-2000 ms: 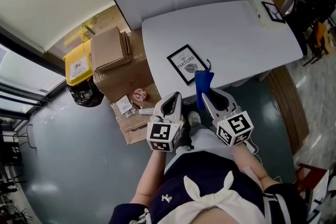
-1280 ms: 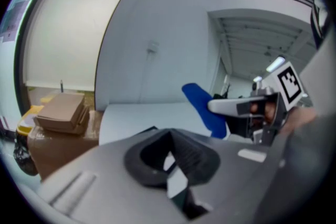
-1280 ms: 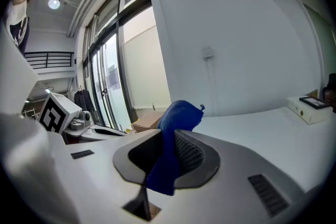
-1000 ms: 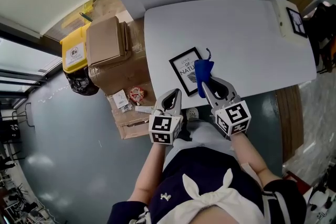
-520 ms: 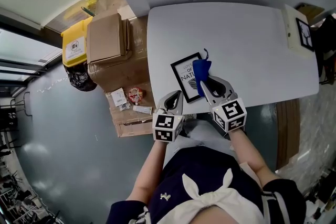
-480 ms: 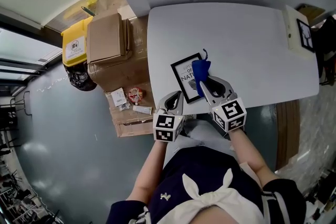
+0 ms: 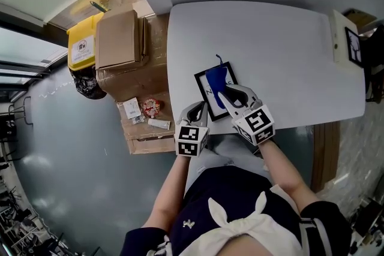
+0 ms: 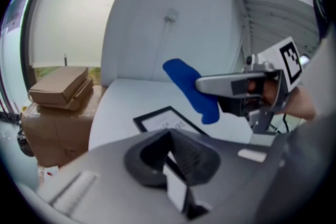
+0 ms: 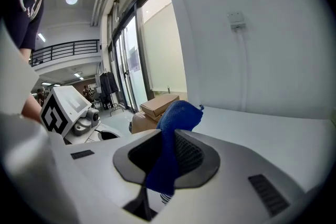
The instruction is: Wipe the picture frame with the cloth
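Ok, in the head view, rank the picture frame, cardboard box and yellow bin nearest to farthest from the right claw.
1. Picture frame, just under the right claw.
2. Cardboard box, beside the table's left edge.
3. Yellow bin, beyond the box.

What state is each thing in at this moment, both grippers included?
picture frame: lying flat on table, face up.
right gripper: shut on cloth.
cloth: held over the frame; contact unclear.
left gripper: shut, empty.
cardboard box: closed.

Left gripper (image 7: 199, 108) jaws closed, right gripper (image 7: 230, 93) clamping cloth (image 7: 215, 77)
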